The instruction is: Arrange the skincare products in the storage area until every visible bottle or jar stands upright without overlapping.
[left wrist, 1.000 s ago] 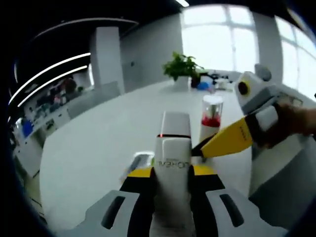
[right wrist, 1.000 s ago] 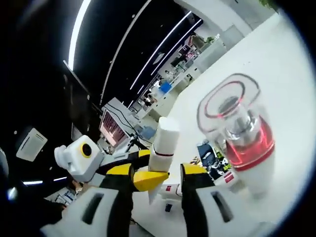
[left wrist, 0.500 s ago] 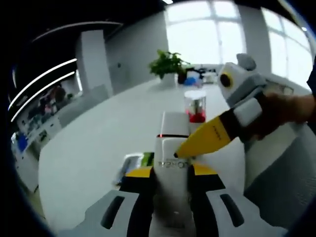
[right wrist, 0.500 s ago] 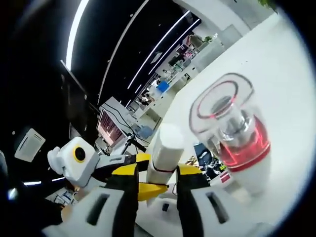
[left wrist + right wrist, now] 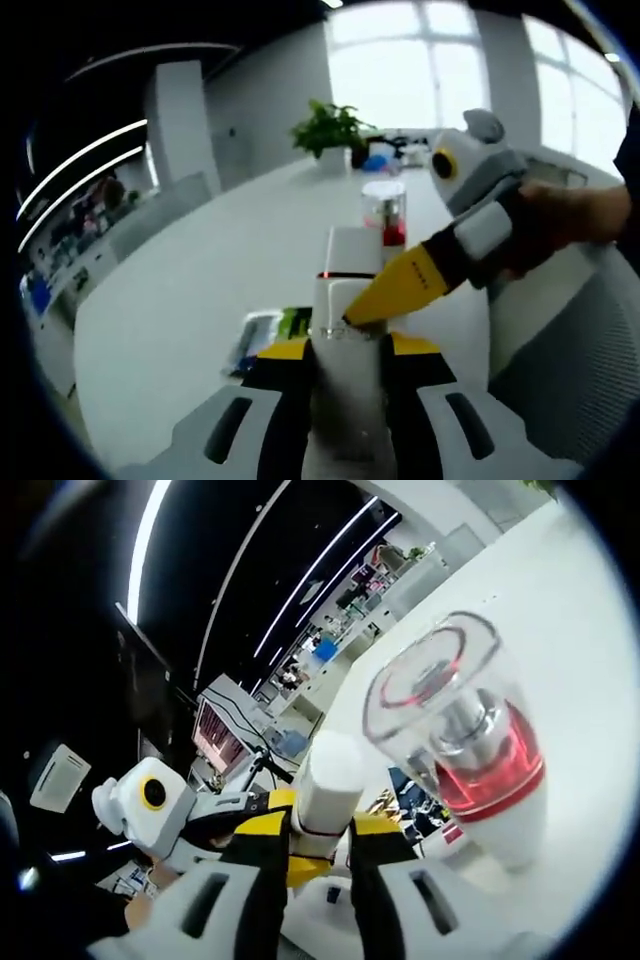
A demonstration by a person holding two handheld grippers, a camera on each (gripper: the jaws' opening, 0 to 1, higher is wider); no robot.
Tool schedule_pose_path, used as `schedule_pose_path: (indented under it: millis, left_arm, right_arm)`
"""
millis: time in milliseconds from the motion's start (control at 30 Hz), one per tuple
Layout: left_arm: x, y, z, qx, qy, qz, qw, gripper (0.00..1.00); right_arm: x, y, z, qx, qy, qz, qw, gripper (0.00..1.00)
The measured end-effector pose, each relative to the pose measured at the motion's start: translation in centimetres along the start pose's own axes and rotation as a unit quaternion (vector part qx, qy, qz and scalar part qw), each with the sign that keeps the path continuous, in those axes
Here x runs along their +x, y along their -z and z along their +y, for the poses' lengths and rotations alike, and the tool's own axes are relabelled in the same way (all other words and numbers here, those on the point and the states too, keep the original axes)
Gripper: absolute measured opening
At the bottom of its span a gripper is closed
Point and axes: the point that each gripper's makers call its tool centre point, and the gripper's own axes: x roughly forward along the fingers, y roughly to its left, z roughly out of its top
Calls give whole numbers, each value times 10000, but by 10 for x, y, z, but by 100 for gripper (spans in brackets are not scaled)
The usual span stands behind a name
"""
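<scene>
My left gripper (image 5: 348,352) is shut on the lower part of a white bottle (image 5: 347,285) with a thin red band, holding it upright above the white table (image 5: 190,300). My right gripper (image 5: 358,318) comes in from the right, its yellow jaws reaching the bottle's upper part. In the right gripper view the same white bottle (image 5: 326,780) sits between the jaws of my right gripper (image 5: 318,828), which press on both its sides. A pump bottle (image 5: 385,213) with a clear cap and red collar stands upright on the table; in the right gripper view this pump bottle (image 5: 470,755) is close.
A flat packet (image 5: 266,335) lies on the table left of my left gripper. A potted plant (image 5: 330,130) and small items stand at the far end. A hand (image 5: 565,225) holds the right gripper. A grey chair (image 5: 560,390) is at the lower right.
The right gripper's jaws have narrowed and closed around the white bottle's upper part. The left gripper has kept hold of the bottle. Both views shifted slightly.
</scene>
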Motion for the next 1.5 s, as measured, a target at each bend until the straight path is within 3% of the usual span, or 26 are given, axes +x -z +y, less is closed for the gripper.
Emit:
schedule_pose_path:
  millis: [600,867,1167,1500]
  left_arm:
    - [0,-6,-9,194,208,-67,9996,24]
    - [5,-8,-16,464,325,-54,9984,24]
    - [9,-1,-17,710,387,12,9967,26]
    - [4,-15,-15,714,399,-486,9955,28]
  right_arm:
    - [-1,1,3,234,-143,39,9996,24]
    - [-2,4,1,413,-106,139,9990,24]
    - [-1,9,2,232,-3,339,9992,22]
    - [-6,-3,6,421,-162,56,9990,20]
